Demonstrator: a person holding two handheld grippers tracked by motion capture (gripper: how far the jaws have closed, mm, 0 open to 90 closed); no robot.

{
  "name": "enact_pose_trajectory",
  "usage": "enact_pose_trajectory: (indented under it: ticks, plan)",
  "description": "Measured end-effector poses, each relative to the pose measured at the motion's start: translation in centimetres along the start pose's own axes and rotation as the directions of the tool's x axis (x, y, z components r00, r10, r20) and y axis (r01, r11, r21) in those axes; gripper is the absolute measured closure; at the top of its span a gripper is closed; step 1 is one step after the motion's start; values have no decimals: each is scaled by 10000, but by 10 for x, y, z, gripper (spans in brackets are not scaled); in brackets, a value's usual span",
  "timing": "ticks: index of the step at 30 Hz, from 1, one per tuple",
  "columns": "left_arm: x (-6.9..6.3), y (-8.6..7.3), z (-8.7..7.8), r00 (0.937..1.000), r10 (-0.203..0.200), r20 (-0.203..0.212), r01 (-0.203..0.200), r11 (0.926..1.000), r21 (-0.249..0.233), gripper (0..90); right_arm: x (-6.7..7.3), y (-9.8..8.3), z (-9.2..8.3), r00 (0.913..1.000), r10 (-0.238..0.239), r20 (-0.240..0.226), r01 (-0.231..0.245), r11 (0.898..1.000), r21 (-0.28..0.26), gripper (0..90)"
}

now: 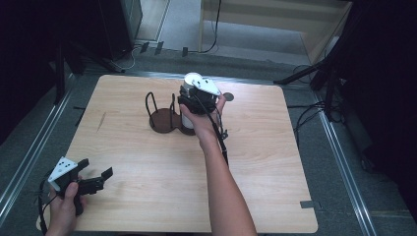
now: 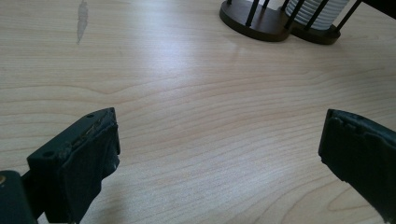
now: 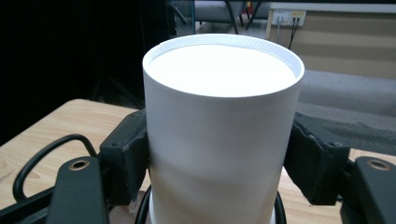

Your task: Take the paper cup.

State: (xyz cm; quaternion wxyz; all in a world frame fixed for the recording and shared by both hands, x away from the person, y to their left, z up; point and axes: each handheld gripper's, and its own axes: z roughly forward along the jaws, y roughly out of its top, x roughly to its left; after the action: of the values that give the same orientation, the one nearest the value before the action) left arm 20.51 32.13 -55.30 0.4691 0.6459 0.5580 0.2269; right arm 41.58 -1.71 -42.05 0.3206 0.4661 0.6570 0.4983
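Observation:
A white cylindrical cup (image 3: 219,130) stands upright between the two jaws of my right gripper (image 3: 219,158), which is shut on its sides. In the high view that cup (image 1: 191,79) and the right gripper (image 1: 189,103) are over the right-hand ring of a dark brown wire holder (image 1: 164,120) at the table's far middle. The cup's lower end is hidden. In the left gripper view the holder (image 2: 254,18) has a ribbed white stack (image 2: 317,14) in its right ring, while its left ring is bare. My left gripper (image 1: 96,167) is open over the near left corner, its jaws (image 2: 219,149) wide apart above bare wood.
The wooden table (image 1: 147,187) carries a small grey disc (image 1: 228,96) just right of the cup. A pale scuff (image 2: 82,18) marks the wood left of the holder. Cables and dark stand legs lie on the floor beyond the far and right edges.

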Motion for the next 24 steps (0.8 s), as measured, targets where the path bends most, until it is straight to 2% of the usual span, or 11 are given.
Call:
enact_pose_trajectory:
  ticks: [7, 11, 16, 19, 24]
  plan:
    - [0, 0, 0, 10000, -10, 12, 10, 10000, 1, 0, -2, -2, 3, 9997, 246, -69, -245, 9996, 134, 281]
    - [0, 0, 0, 10000, -3, 7, 3, 10000, 0, 0, -3, -7, 8, 9995, 289, -107, -282, 9981, 546, 227]
    - [0, 0, 0, 10000, -4, 17, 4, 10000, 2, 0, -3, -17, 14, 9992, 398, 5, -397, 9956, 853, 201]
    - [0, 0, 0, 10000, -25, 34, 25, 10000, 8, 0, -3, -22, 16, 9994, 308, 166, -321, 9961, 826, 223]
    - [0, 0, 0, 10000, -35, 35, 35, 10000, -3, 0, -2, -25, 15, 9991, 400, 164, -410, 9971, 637, 252]
